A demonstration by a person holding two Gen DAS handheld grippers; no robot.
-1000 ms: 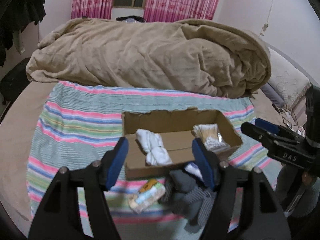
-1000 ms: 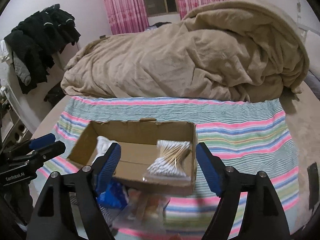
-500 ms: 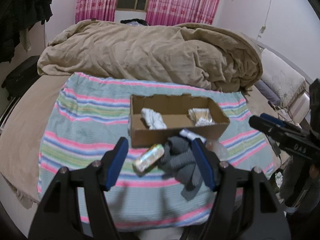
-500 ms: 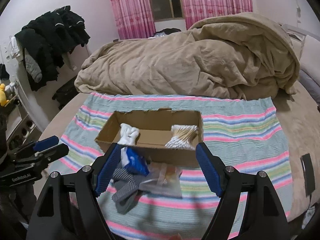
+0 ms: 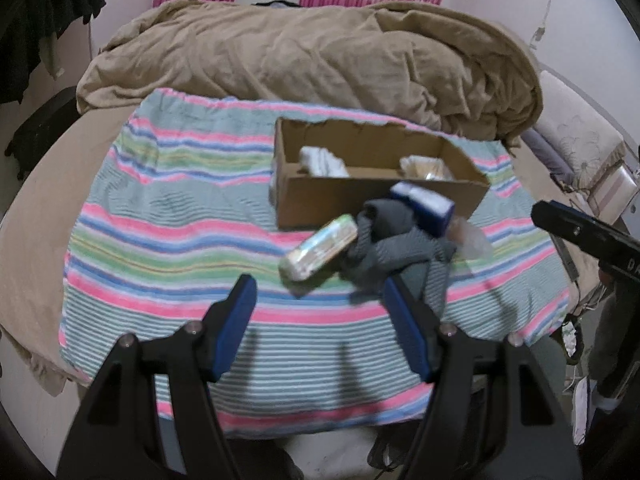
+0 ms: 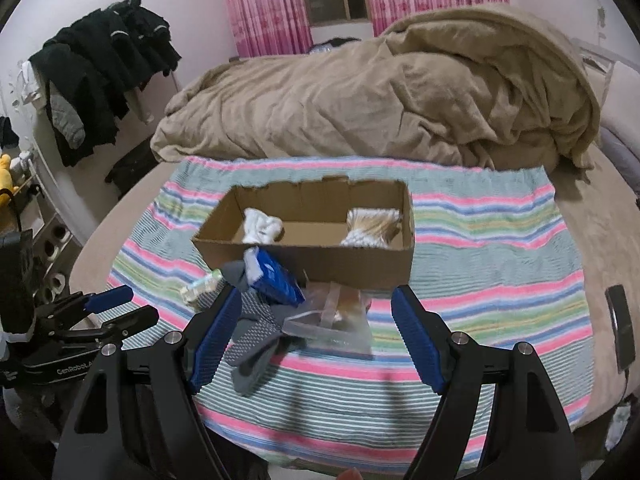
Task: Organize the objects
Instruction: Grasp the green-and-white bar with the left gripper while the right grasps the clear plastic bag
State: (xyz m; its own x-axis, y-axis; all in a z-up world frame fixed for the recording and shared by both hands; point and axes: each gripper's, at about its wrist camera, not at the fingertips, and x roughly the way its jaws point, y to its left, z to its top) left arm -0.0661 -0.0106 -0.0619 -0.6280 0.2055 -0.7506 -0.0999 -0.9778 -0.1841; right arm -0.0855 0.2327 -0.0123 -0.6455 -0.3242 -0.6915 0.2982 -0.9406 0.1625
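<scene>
An open cardboard box (image 5: 376, 200) (image 6: 316, 260) sits on a striped cloth. Inside lie white rolled socks (image 5: 322, 160) (image 6: 260, 226) and a bag of cotton swabs (image 5: 424, 168) (image 6: 374, 228). In front of the box lie a wipes pack (image 5: 320, 246) (image 6: 200, 286), grey socks (image 5: 392, 248) (image 6: 256, 336), a blue packet (image 5: 424, 206) (image 6: 276, 276) and a clear plastic bag (image 6: 332, 316). My left gripper (image 5: 320, 332) is open and empty, short of the pile. My right gripper (image 6: 316, 336) is open and empty above the pile's near side.
A tan duvet (image 5: 320, 52) is heaped behind the cloth. Dark clothes (image 6: 100, 64) hang at the left wall. A shelf unit (image 6: 44, 240) stands left of the bed. A dark phone-like object (image 6: 620, 328) lies at the bed's right edge.
Both grippers have pulled back and up from the box, so the whole cloth and the pile in front of the box have come into view. Both stay open.
</scene>
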